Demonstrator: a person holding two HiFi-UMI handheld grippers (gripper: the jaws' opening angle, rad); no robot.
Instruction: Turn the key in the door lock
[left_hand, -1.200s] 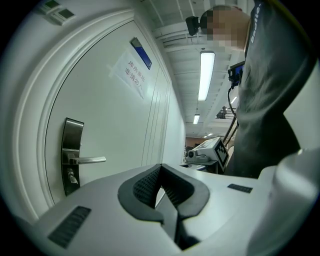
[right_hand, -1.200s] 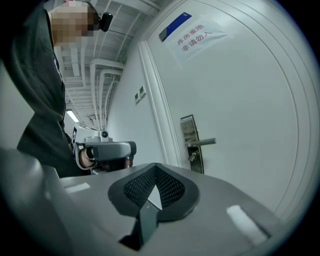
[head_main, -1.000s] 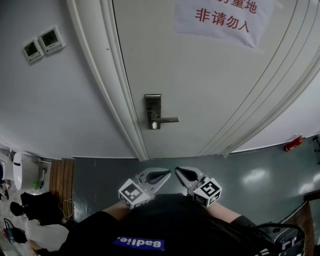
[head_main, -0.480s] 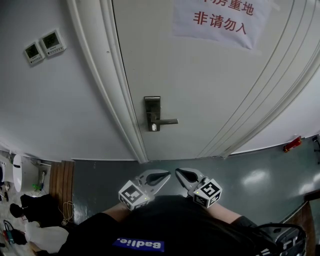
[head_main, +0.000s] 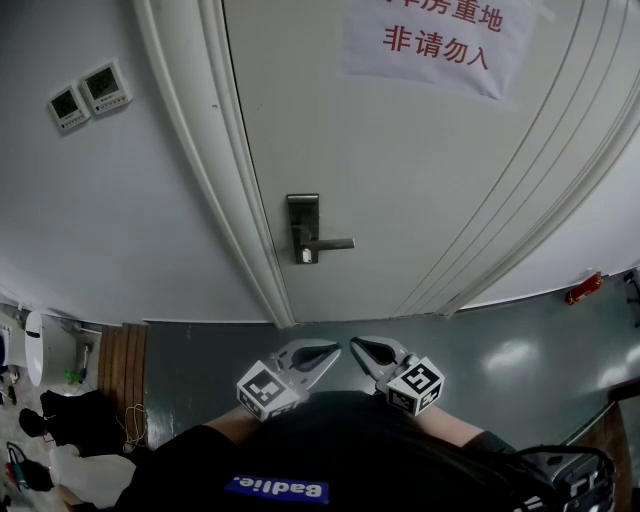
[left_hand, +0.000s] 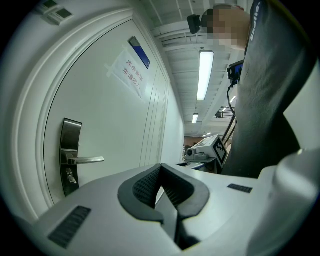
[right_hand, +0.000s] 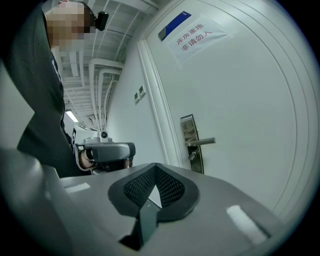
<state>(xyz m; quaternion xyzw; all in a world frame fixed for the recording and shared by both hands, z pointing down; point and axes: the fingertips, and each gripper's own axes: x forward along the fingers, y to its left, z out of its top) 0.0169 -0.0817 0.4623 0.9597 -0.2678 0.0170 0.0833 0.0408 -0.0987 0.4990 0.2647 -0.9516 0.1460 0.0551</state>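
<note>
**A:** White door (head_main: 400, 180) and white wall fill the upper part of the head view, and a paper notice (head_main: 432, 40) hangs at the upper right. Where is the key?

**B:** The key (head_main: 304, 257) sits in the keyhole at the bottom of the metal lock plate (head_main: 304, 212), left of centre in the frame and directly under the lever handle (head_main: 333, 243). The lever points to the right.

**A:** Which way does the key point?

**B:** Its long axis stands out from the door face, toward the person. How its flat head is turned, I cannot tell; it is too small.

**A:** And the claws?

**B:** The left gripper (head_main: 332, 349) and the right gripper (head_main: 356, 346) are at the lower centre, close to the person's body, with their tips near each other. Both have their jaws together and nothing is between them. They are well apart from the lock.

**A:** Why are they held so?

**B:** I think it is a resting stance, facing the door. It fits a moment before the reach to the key, and also a moment after the turn when the hands are back. The pictures do not decide this.
</note>
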